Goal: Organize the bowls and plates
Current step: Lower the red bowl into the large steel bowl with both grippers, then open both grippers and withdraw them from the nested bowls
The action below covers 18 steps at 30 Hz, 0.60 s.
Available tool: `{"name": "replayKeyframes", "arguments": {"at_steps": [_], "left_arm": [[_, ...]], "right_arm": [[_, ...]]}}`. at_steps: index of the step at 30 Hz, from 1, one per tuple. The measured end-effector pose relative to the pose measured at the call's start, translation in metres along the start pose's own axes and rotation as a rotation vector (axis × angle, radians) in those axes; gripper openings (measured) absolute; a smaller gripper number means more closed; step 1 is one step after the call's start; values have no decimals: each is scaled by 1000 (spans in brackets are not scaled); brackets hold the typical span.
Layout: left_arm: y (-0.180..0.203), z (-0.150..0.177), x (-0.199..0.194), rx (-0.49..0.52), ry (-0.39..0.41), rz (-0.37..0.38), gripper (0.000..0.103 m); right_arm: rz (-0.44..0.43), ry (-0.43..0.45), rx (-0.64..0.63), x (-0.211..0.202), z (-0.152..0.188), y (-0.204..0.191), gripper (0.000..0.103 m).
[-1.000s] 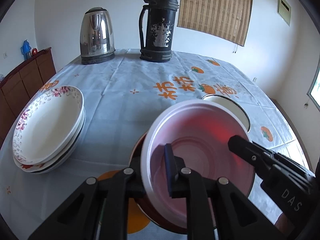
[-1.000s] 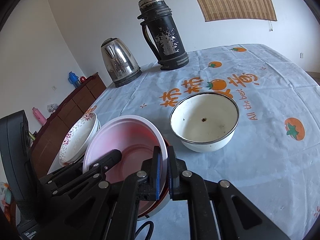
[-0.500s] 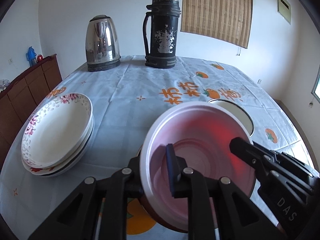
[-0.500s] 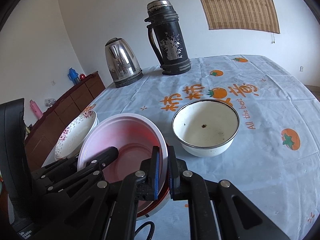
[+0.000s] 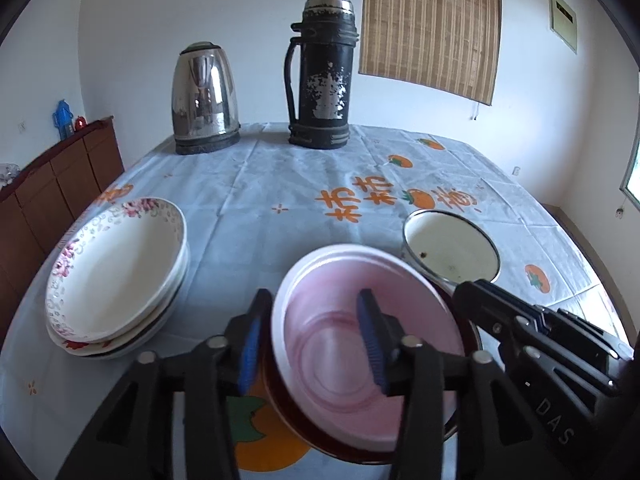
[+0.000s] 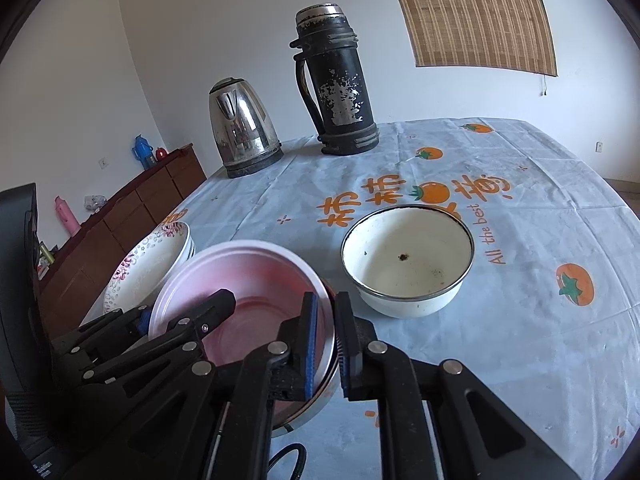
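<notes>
Pink bowl [image 5: 360,344] sits nested in a dark red bowl [image 5: 468,332] on the tablecloth [image 5: 280,184], near the table's front edge. Left gripper [image 5: 310,344] is spread wide, its blue pads either side of the pink bowl's left rim, neither pad clearly touching it. Right gripper [image 6: 326,344] straddles the nested bowls' right rim with a narrow gap; whether its pads [image 6: 311,344] actually press the rim I cannot tell. Just beyond to the right stands a cream enamel bowl [image 6: 408,260]. Well to the left lies a stack of floral plates [image 5: 116,276]. At the table's far end stand a steel kettle [image 5: 205,100] and a black thermos [image 5: 322,76].
</notes>
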<state>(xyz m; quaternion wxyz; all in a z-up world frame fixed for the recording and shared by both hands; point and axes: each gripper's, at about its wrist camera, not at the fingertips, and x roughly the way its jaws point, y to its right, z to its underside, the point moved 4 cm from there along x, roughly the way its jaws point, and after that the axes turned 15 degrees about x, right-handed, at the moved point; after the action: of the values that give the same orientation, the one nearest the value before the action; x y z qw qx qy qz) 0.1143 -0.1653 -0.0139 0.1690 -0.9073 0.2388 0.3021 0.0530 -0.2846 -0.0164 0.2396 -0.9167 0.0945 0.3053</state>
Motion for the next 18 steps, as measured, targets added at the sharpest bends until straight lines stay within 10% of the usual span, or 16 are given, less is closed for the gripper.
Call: {"name": "replayKeyframes", "arguments": {"at_steps": [3, 8, 18], "left_arm": [[-7, -4, -11, 22, 54, -117, 71], [-15, -4, -10, -15, 58, -97, 75], [-15, -1, -13, -26, 93, -102, 93]], "right_arm": [[-6, 17, 14, -3, -2, 2, 22], [-18, 101, 53, -17, -10, 9, 57], [18, 134, 114, -20, -12, 27, 63]]}}
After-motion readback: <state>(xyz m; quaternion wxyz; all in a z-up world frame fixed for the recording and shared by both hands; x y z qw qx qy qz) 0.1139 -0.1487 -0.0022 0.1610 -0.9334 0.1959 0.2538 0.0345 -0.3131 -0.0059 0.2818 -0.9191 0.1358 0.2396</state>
